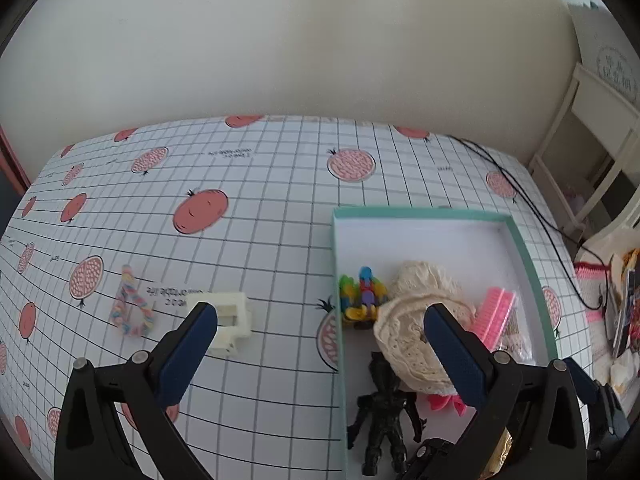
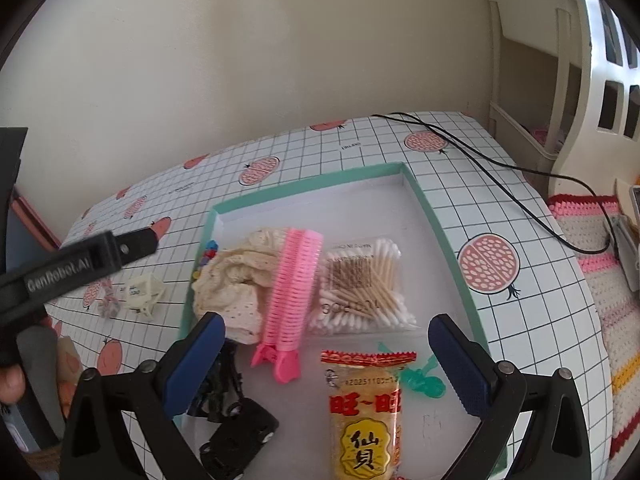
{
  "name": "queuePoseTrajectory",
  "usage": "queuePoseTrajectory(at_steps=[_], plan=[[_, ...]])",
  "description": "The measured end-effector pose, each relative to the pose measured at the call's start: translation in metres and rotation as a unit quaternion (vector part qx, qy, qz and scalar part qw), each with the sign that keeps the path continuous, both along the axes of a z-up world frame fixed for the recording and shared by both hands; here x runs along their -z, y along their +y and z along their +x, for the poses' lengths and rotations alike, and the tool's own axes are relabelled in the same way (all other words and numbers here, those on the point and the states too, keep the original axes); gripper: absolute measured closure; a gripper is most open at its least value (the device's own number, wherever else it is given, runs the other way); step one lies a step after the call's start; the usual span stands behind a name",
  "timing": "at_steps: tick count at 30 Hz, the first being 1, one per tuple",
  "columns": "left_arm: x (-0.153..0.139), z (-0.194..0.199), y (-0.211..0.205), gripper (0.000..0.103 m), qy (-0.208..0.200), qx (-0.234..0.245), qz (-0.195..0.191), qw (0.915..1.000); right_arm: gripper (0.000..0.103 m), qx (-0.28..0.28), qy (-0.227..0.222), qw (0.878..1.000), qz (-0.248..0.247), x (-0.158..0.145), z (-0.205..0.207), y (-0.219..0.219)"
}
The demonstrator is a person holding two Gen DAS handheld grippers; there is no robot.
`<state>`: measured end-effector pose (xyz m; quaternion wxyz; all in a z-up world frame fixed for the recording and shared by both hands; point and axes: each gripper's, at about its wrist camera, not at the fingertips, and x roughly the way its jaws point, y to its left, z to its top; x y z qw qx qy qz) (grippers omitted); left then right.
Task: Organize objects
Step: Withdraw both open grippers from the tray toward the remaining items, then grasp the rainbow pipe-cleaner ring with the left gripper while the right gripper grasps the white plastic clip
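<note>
Cream wall (image 1: 280, 40) behind a table covered with a grid-and-pomegranate tablecloth (image 1: 260, 240); a black cable (image 2: 500, 164) trails across its far right corner. Shallow teal-rimmed tray (image 1: 420, 213) on the right part of the table, white inside.

Left wrist view: left gripper (image 1: 320, 344) with jaws spread wide and nothing between them, held above the tray's left rim. On the cloth outside the tray, a cream plastic block toy (image 1: 234, 316) and, just to its left, a pastel braided loop (image 1: 132, 304). Inside the tray, a multicoloured plastic toy (image 1: 362, 292) against the left wall, a cream lace cloth (image 1: 408, 328) beside it, and a black figurine (image 1: 384, 404) nearer the camera.

Right wrist view: right gripper (image 2: 326, 360) likewise released and empty, over the tray's near part. Below it, a pink hair roller clip (image 2: 294, 292) lying partly on the lace cloth, a clear bag of cotton swabs (image 2: 362, 284) just right of the clip, a yellow rice-cracker packet (image 2: 366, 416), a green translucent toy (image 2: 420, 378) touching the packet's right edge, and a black toy car (image 2: 240, 436) at the tray's near-left corner.
</note>
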<state>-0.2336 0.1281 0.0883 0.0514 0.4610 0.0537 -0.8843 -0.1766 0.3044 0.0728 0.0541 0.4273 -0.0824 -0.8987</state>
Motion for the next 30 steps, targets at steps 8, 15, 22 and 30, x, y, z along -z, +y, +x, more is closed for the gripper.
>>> queuePoseTrajectory(at_steps=[8, 15, 22, 30], plan=[[-0.024, 0.016, -0.060, 0.000, 0.032, -0.041, 0.014, 0.9986, 0.000, -0.022, 0.027, 0.999, 0.010, -0.011, 0.004, -0.026], [-0.012, 0.033, -0.123, 0.000, 0.024, -0.098, 0.041, 0.9941, 0.000, -0.043, 0.039, 0.998, 0.007, -0.013, 0.004, -0.053], [0.001, 0.049, -0.173, 0.000, 0.026, -0.159, 0.060, 0.9851, 0.000, -0.068, 0.064, 0.996, -0.004, -0.017, 0.007, -0.077], [0.018, 0.055, -0.199, 0.000, 0.032, -0.188, 0.078, 0.9786, 0.000, -0.105, 0.089, 0.990, -0.018, -0.022, 0.012, -0.103]])
